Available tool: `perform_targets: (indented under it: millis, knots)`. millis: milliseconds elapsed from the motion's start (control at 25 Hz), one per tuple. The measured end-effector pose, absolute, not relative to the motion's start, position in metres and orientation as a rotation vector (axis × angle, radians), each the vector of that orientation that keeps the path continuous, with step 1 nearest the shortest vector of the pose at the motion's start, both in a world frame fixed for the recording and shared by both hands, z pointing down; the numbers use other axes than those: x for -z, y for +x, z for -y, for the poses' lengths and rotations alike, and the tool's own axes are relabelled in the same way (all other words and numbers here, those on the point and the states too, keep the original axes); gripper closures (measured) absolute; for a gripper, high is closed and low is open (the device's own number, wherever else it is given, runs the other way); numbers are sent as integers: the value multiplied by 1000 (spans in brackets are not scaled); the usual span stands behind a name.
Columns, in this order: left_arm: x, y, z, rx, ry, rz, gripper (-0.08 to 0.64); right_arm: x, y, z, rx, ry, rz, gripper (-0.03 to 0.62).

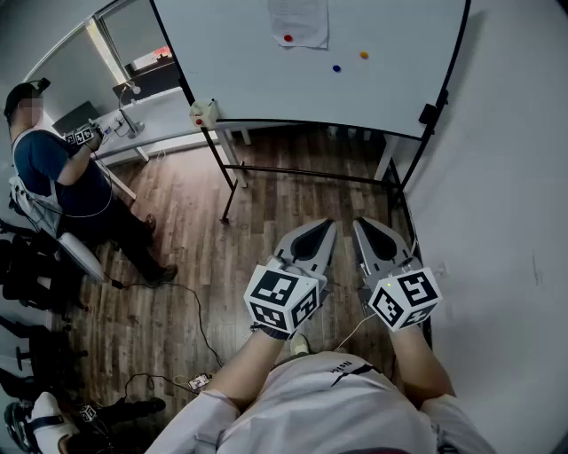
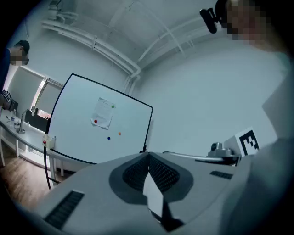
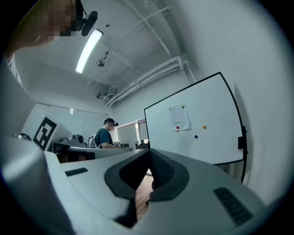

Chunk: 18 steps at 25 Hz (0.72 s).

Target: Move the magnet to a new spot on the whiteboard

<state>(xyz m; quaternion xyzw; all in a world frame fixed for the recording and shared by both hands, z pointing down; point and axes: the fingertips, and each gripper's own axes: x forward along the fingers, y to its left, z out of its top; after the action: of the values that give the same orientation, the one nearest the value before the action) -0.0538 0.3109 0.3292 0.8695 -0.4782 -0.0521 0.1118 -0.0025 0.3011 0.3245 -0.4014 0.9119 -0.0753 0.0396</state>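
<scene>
The whiteboard (image 1: pixel 355 89) stands ahead on a black frame, some way beyond both grippers. On it sit a red magnet (image 1: pixel 287 38) pinning a paper sheet (image 1: pixel 299 19), a blue magnet (image 1: pixel 336 67) and an orange magnet (image 1: pixel 364 55). The left gripper view shows the red magnet (image 2: pixel 95 121), the blue magnet (image 2: pixel 109 137), the orange magnet (image 2: pixel 119 134) and a green one (image 2: pixel 113 106). My left gripper (image 1: pixel 328 225) (image 2: pixel 147 155) and right gripper (image 1: pixel 360 223) (image 3: pixel 149 151) are held side by side near my waist. Both are shut and empty.
A person (image 1: pixel 53 168) sits at the left by a white desk (image 1: pixel 151 115). The board's stand legs (image 1: pixel 235 182) reach onto the wooden floor. Cables (image 1: pixel 191 310) trail across the floor at lower left. A white wall (image 1: pixel 506 222) runs along the right.
</scene>
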Motion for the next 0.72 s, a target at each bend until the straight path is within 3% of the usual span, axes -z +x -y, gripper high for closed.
perform_targets:
  millis: [720]
  knots:
    - [-346,-145,-274,172,2519,1433,548,-325,-18,-255,288,-1378,-2653,578]
